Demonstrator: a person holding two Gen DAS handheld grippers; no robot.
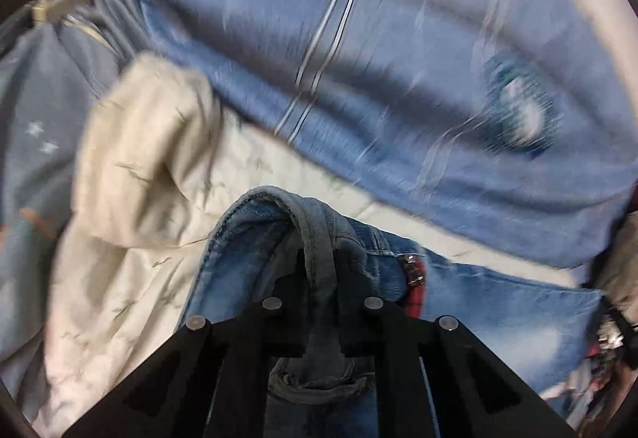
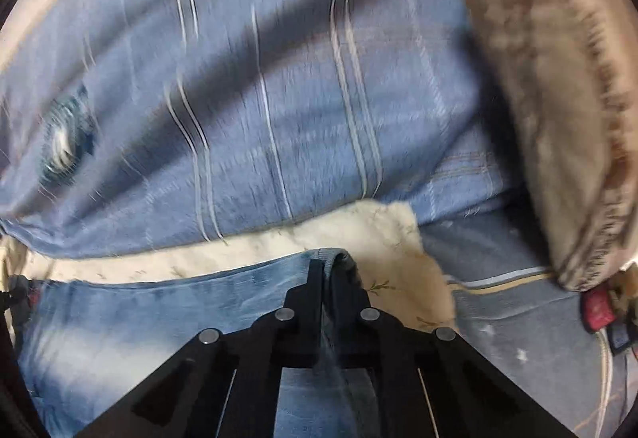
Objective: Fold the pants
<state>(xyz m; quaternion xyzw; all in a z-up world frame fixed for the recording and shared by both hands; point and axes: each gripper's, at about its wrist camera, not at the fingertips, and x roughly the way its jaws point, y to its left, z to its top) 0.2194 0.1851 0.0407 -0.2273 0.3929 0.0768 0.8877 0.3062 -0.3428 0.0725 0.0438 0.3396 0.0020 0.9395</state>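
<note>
The pants are faded blue jeans (image 1: 498,310), held up over a bed. My left gripper (image 1: 319,258) is shut on the jeans' waistband, which bunches up between the black fingers; a metal button and red lining (image 1: 414,278) show just to the right. In the right wrist view the jeans (image 2: 139,318) stretch to the left. My right gripper (image 2: 327,270) is shut on their top edge at the other end. The cloth hangs taut between both grippers.
A blue striped quilt (image 1: 398,59) fills the back of both views (image 2: 259,99). A cream floral blanket (image 1: 139,178) lies under the jeans. A brown patterned pillow (image 2: 558,99) is at the right. A red item and cords (image 2: 598,310) lie at the far right.
</note>
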